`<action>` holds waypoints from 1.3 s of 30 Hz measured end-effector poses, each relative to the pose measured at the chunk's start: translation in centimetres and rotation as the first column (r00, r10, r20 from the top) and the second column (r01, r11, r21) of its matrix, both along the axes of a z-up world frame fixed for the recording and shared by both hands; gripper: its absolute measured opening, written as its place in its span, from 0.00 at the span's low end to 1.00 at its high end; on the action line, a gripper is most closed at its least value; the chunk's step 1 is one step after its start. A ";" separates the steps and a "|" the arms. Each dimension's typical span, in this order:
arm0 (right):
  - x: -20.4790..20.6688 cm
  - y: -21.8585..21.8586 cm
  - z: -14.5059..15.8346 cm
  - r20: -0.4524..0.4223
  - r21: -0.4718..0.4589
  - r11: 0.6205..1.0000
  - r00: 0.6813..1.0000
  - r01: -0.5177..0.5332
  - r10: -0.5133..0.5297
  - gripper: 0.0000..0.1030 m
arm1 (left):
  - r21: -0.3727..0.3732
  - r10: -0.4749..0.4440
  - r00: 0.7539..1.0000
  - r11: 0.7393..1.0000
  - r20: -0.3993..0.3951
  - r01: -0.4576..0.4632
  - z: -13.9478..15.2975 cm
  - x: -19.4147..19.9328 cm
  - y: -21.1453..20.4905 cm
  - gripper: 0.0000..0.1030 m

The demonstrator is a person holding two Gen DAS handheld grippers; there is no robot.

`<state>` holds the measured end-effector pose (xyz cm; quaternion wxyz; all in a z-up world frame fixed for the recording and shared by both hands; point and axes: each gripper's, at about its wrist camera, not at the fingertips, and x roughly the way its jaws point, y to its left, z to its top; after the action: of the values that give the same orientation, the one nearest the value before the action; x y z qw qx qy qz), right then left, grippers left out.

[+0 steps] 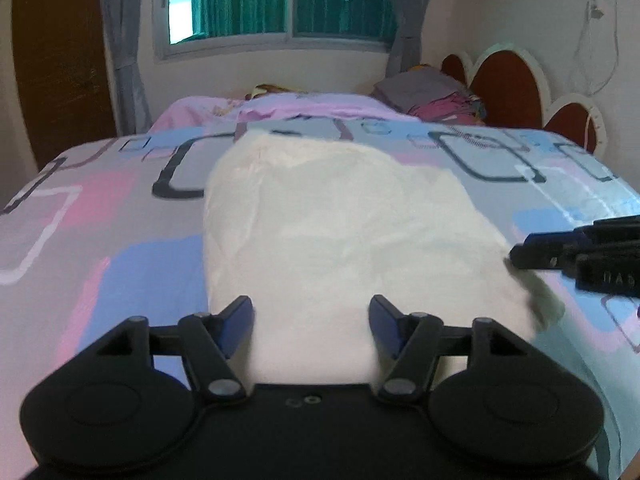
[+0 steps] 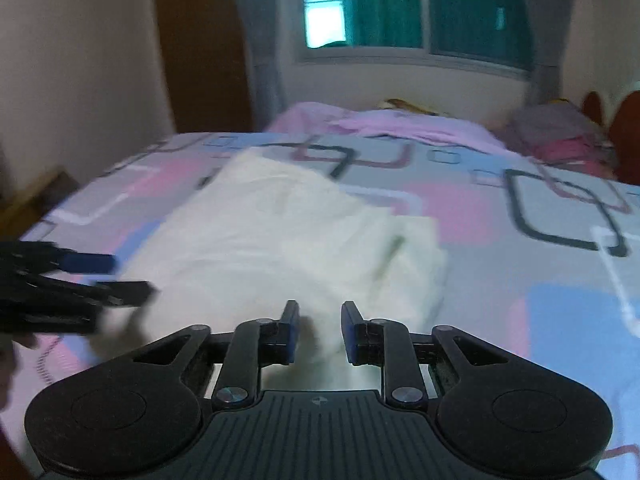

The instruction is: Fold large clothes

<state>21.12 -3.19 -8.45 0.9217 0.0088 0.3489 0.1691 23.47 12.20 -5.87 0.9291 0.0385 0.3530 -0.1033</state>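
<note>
A large cream-white cloth garment [image 1: 340, 232] lay partly folded on the bed, a long pale slab running from the near edge toward the far side, with a loose doubled flap [image 2: 404, 248] bunched along its right side. The left claw [image 1: 311, 320] sat over the near hem with its jaws spread wide, the cloth between them but not pinched. The right claw [image 2: 320, 330] was low at the near right corner, its jaws only a little apart with fabric between; whether they gripped it could not be told through the blur. To do this fold well, both claws would likely need to pinch the near corners evenly and carry them together so the edges meet squarely, smoothing that bunched flap first. Beneath lay a grey bedsheet patterned with pink and blue squares [image 1: 100, 216]; a stack of folded clothes [image 1: 432, 96] rested far right.
</note>
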 end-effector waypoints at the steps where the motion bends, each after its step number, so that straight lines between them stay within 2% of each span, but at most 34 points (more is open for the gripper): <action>1: 0.0 0.4 -1.0 -0.025 -0.036 0.999 1.000 -0.006 0.005 0.23 | 0.002 0.005 1.000 1.000 -0.011 -0.005 -0.3 -0.2 -0.1 0.61; 4: 0.5 0.1 -3.0 -0.109 -0.038 0.999 0.994 0.022 -0.026 0.23 | 0.018 0.020 0.999 1.000 -0.027 -0.019 -1.1 -0.6 -0.3 0.65; 6: 0.2 -0.2 -3.1 -0.123 -0.042 0.999 0.992 0.029 -0.034 0.23 | 0.040 0.028 0.999 0.999 -0.027 -0.027 -1.5 -1.2 -0.4 0.65; 10: -0.3 -0.3 -2.0 -0.119 -0.052 0.998 0.992 0.032 -0.038 0.23 | 0.048 0.053 0.998 0.998 -0.042 -0.051 -1.3 -2.5 0.1 0.62; 14: -2.7 -1.7 0.3 -0.057 -0.020 0.999 0.998 0.038 -0.040 0.23 | 0.051 0.052 0.999 0.997 -0.014 -0.051 0.6 -5.1 0.0 0.62; 20: -7.2 -3.5 3.0 -0.025 0.030 0.997 0.997 0.068 -0.067 0.23 | 0.045 0.059 0.997 0.997 0.044 -0.061 3.1 -9.2 -1.5 0.85; 22: -8.7 -3.9 3.5 -0.028 0.043 0.996 0.997 0.078 -0.077 0.52 | 0.041 0.066 0.996 0.997 0.055 -0.069 3.7 -10.6 -2.0 0.91; 23: -9.6 -4.0 3.8 -0.013 0.046 0.995 0.997 0.083 -0.082 0.82 | 0.046 0.070 0.996 0.996 0.062 -0.072 4.0 -11.2 -2.2 0.92; 24: -10.5 -4.1 4.1 0.008 0.046 0.995 0.996 0.086 -0.087 0.89 | 0.053 0.071 0.995 0.996 0.067 -0.075 4.2 -11.8 -2.4 0.94; 26: -11.8 -4.0 4.4 0.006 0.023 0.995 0.995 0.096 -0.096 0.91 | 0.059 0.074 0.995 0.995 0.073 -0.079 4.6 -12.7 -2.7 0.98; 27: -12.2 -4.0 4.4 0.001 0.006 0.994 0.994 0.107 -0.107 0.98 | 0.056 0.080 0.993 0.995 0.082 -0.085 4.8 -13.3 -2.8 1.00; 28: -12.8 -3.9 4.5 0.004 -0.020 0.992 0.992 0.123 -0.123 1.00 | 0.050 0.085 0.992 0.995 0.090 -0.090 5.1 -13.9 -2.9 1.00; 31: -14.8 -3.8 4.8 0.037 -0.049 0.991 0.992 0.125 -0.123 1.00 | 0.044 0.108 0.989 0.993 0.101 -0.113 5.7 -15.5 -3.0 1.00; 39: -18.4 -5.2 5.5 0.054 0.002 0.987 0.986 0.159 -0.159 1.00 | 0.064 0.126 0.984 0.989 0.128 -0.135 6.7 -19.3 -3.4 1.00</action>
<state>2.67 -8.41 -2.97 0.9414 0.0313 0.3223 0.0947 4.18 8.77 0.88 0.9519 0.0553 0.3002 -0.0267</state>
